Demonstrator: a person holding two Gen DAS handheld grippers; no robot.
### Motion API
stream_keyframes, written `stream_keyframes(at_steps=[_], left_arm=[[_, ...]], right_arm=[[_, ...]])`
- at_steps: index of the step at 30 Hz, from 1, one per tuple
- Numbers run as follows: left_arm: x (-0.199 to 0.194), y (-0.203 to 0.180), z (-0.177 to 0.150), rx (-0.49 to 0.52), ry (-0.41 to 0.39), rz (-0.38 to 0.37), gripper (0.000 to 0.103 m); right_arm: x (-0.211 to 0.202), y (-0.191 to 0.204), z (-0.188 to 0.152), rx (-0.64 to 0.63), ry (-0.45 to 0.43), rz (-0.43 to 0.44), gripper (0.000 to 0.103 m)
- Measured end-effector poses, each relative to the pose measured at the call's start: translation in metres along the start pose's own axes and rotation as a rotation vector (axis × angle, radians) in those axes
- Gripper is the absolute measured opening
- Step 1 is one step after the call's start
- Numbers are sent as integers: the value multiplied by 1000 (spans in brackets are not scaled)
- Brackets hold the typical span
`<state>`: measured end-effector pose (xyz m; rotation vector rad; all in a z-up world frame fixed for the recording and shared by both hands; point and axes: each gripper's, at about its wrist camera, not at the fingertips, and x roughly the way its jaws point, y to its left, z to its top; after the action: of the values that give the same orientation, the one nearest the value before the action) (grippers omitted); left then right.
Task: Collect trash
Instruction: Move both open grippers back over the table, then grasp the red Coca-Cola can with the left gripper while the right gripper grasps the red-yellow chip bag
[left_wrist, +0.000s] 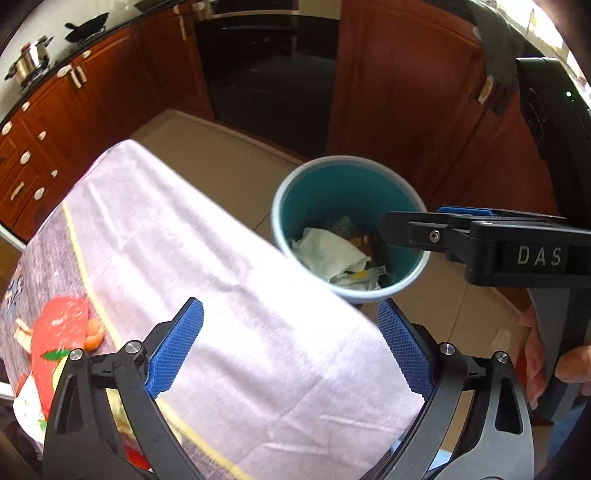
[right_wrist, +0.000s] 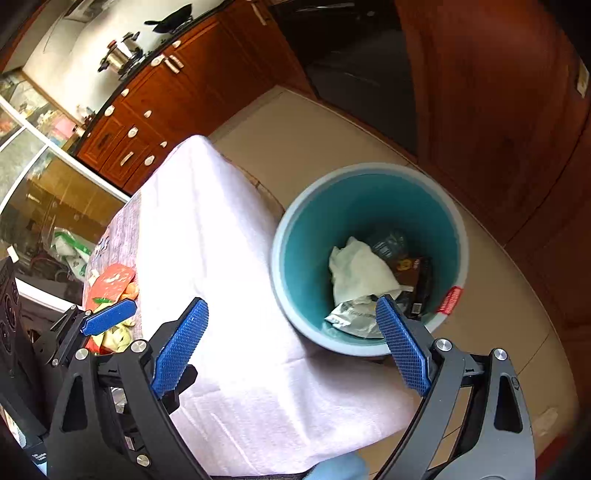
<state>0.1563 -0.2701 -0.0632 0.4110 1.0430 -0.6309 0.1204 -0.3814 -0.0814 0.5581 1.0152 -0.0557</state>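
Note:
A teal bin (left_wrist: 332, 192) (right_wrist: 332, 206) with a pale rim stands on the floor against the table's edge. Inside it lie a crumpled white tissue (left_wrist: 325, 251) (right_wrist: 362, 273), a dark wrapper (right_wrist: 417, 273) and a silvery wrapper (right_wrist: 351, 314). My left gripper (left_wrist: 291, 343) hangs open and empty over the white tablecloth (left_wrist: 221, 277) (right_wrist: 221, 258), just short of the bin. My right gripper (right_wrist: 291, 343) (left_wrist: 413, 225) is also open and empty, with its right finger over the bin's near rim. On the table's far left lie a red packet (left_wrist: 59, 328) (right_wrist: 114, 280) and orange peel (left_wrist: 94, 332).
Brown wooden cabinets (left_wrist: 92, 110) and a dark oven (left_wrist: 266, 74) stand behind the table, with pots on the worktop (left_wrist: 33, 59). Beige floor tiles (left_wrist: 221, 155) surround the bin. A person's hand (left_wrist: 535, 365) holds the right gripper's handle. A glass door (right_wrist: 37, 177) is at the left.

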Motion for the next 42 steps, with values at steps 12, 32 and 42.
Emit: stream_keyframes(at_steps=[12, 32, 42], left_arm=[[-55, 99, -78, -272, 5, 181, 96], [-42, 174, -176, -644, 77, 249, 96], [-50, 206, -209, -657, 60, 100, 95]], right_arm=[[12, 93, -25, -176, 54, 64, 88], [43, 178, -70, -307, 162, 128, 88], [62, 247, -80, -410, 199, 145, 88]])
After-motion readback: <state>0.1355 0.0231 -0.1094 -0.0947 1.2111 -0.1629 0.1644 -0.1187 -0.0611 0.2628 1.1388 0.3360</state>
